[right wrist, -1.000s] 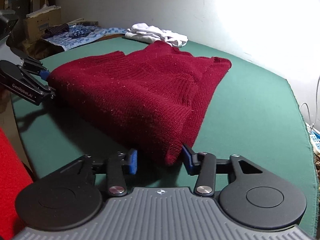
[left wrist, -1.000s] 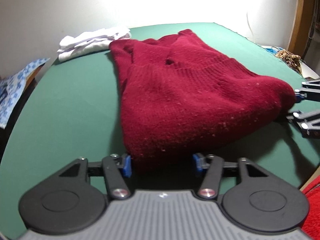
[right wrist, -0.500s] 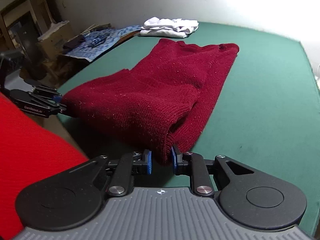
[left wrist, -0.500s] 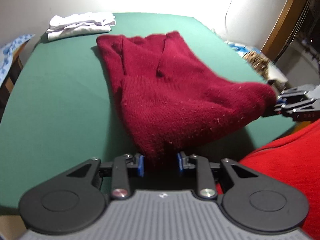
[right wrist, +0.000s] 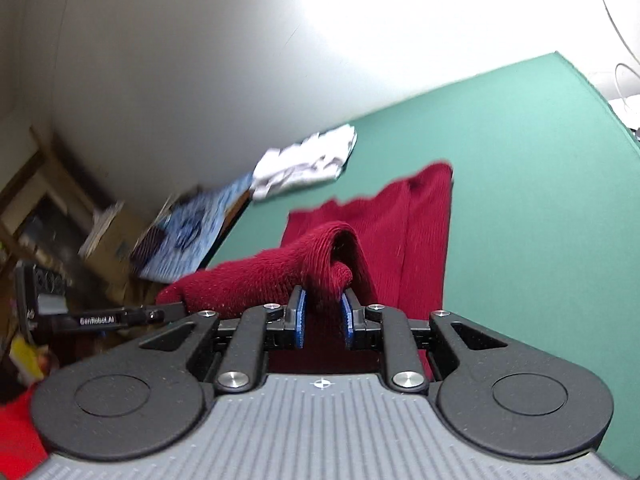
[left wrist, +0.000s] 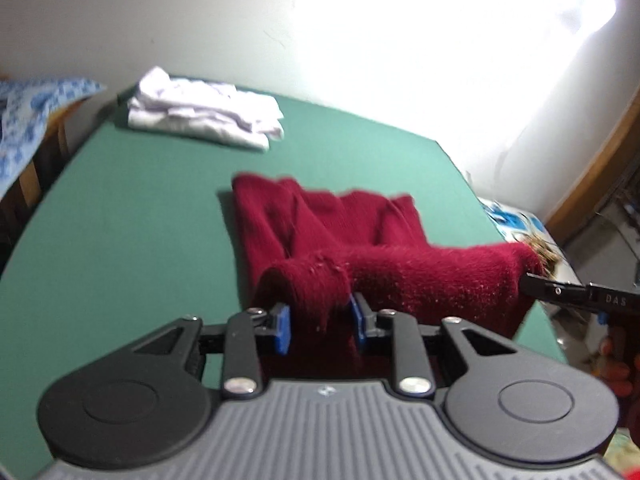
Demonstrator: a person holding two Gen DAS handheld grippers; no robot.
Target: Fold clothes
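A: At the far left corner of the green surface (left wrist: pixel 152 184), what lies there?

B: A stack of folded white clothes (left wrist: pixel 204 114), well apart from the dark red sweater (left wrist: pixel 320 220). Off the surface's left edge sits a blue-patterned cloth (left wrist: pixel 36 108); past the right edge there is blue-and-white clutter, too blurred to name. Nothing lies between the sweater and the white stack, only bare green.

A: And from the right wrist view?

B: The same white clothes (right wrist: pixel 308 164) near the far edge, the blue-patterned cloth (right wrist: pixel 192 232) beyond the left edge, and shelving with boxes, blurred, in the background.

A: What differs from half a second ago?

B: The sweater's near hem has been lifted much higher. It lay spread long toward the near edge before; now the raised hem stretches as a taut band between the two grippers above the surface, while the far part of the sweater (right wrist: pixel 404 216) rests flat, its collar end toward the white stack. Both cameras have tilted up, so more wall shows.

A: The grippers?

B: The left gripper (left wrist: pixel 320 322) pinches a bunched corner of the hem between its blue pads, which are narrowly parted by the thick knit. The right gripper (right wrist: pixel 322 320) clamps the other corner likewise, pads close around a fold. Each shows in the other's view at the hem's far end.
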